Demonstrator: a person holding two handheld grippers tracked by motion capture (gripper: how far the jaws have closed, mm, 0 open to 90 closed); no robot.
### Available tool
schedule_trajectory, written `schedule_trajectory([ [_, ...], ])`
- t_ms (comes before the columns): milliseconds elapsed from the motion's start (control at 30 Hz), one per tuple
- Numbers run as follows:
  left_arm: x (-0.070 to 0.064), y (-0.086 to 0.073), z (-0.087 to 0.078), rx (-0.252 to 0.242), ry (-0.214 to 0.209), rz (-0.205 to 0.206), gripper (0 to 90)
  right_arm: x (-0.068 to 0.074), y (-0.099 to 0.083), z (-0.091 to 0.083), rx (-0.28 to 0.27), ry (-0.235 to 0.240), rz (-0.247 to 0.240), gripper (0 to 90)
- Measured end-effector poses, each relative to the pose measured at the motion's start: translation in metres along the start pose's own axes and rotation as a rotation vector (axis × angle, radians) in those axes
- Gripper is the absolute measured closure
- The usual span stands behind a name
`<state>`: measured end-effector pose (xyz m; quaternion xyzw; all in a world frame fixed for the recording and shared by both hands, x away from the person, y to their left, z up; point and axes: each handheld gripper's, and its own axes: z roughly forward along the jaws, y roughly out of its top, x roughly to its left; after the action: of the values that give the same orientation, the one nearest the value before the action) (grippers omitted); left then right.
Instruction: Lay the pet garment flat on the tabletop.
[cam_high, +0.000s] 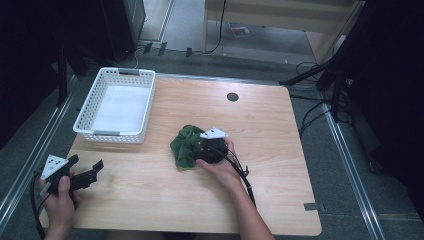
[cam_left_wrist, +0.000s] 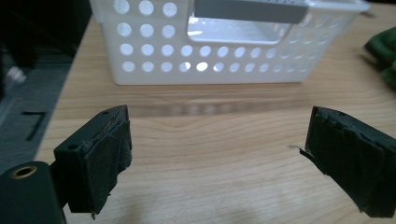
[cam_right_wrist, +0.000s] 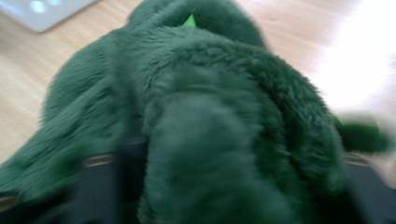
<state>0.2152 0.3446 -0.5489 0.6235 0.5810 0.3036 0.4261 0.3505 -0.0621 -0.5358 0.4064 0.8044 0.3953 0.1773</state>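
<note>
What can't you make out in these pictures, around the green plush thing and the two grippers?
- Right gripper: high view, its jaws are buried in the green plush; whether they have closed on it is unclear.
- Green plush: right gripper view, blurred and too close to tell its shape.
- White basket: left gripper view, top edge cuts it off; inside hidden.
- Left gripper: jaws plainly apart.

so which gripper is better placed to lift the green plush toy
Right. The right gripper is already on the green plush toy, fur between its jaws, while the left gripper hangs open near the table's corner.

Spread tongs (cam_left_wrist: 217, 161) face white basket (cam_left_wrist: 224, 56) (perforated wall).
</note>
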Motion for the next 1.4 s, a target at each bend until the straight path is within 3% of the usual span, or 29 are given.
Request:
schedule_trajectory([
  [100,-0.007,0.003,0.0,0.013,0.016,0.024,7.3,-0.003,-0.003,-0.001,-0.009,0.018,0.02,61.2],
  [200,-0.019,0.01,0.001,0.001,-0.032,0.001,7.3,-0.008,-0.002,-0.008,-0.033,0.056,0.057,69.9],
  [267,-0.031,0.016,0.003,-0.01,-0.051,0.023,7.3,-0.005,0.002,-0.024,-0.082,0.064,0.058,71.7],
  [333,-0.042,0.023,0.004,-0.023,-0.075,0.036,7.3,-0.003,0.003,-0.029,-0.097,0.071,0.058,71.7],
  [433,-0.058,0.038,0.005,-0.057,-0.109,0.054,7.3,0.005,0.01,-0.056,-0.163,0.096,0.07,71.7],
  [533,-0.074,0.053,0.007,-0.09,-0.133,0.071,7.3,0.015,0.015,-0.079,-0.188,0.14,0.096,71.5],
  [667,-0.093,0.067,0.007,-0.135,-0.166,0.079,7.3,0.039,0.009,-0.112,-0.195,0.209,0.086,70.7],
  [733,-0.102,0.067,0.007,-0.137,-0.192,0.088,7.3,0.042,0.007,-0.116,-0.202,0.219,0.081,70.6],
  [800,-0.109,0.063,0.008,-0.134,-0.216,0.1,7.3,0.049,-0.003,-0.125,-0.209,0.262,0.093,70.2],
  [833,-0.112,0.06,0.009,-0.127,-0.23,0.099,7.3,0.053,-0.015,-0.124,-0.172,0.262,0.067,69.7],
  [900,-0.118,0.052,0.013,-0.096,-0.265,0.103,7.3,0.054,-0.021,-0.12,-0.141,0.261,0.06,67.2],
  [967,-0.121,0.044,0.017,-0.073,-0.272,0.124,7.3,0.049,-0.036,-0.107,-0.094,0.28,0.084,60.4],
  [1067,-0.122,0.036,0.021,-0.047,-0.276,0.125,7.3,0.044,-0.047,-0.094,-0.067,0.178,0.08,40.8],
  [1167,-0.119,0.035,0.022,-0.043,-0.274,0.121,7.3,0.037,-0.039,-0.104,-0.14,0.129,0.103,27.8],
  [1300,-0.115,0.035,0.022,-0.048,-0.273,0.106,7.3,0.035,-0.029,-0.129,-0.241,0.049,0.097,24.9],
  [1400,-0.113,0.036,0.022,-0.044,-0.27,0.096,7.3,0.043,-0.023,-0.142,-0.281,0.069,0.067,31.6],
])
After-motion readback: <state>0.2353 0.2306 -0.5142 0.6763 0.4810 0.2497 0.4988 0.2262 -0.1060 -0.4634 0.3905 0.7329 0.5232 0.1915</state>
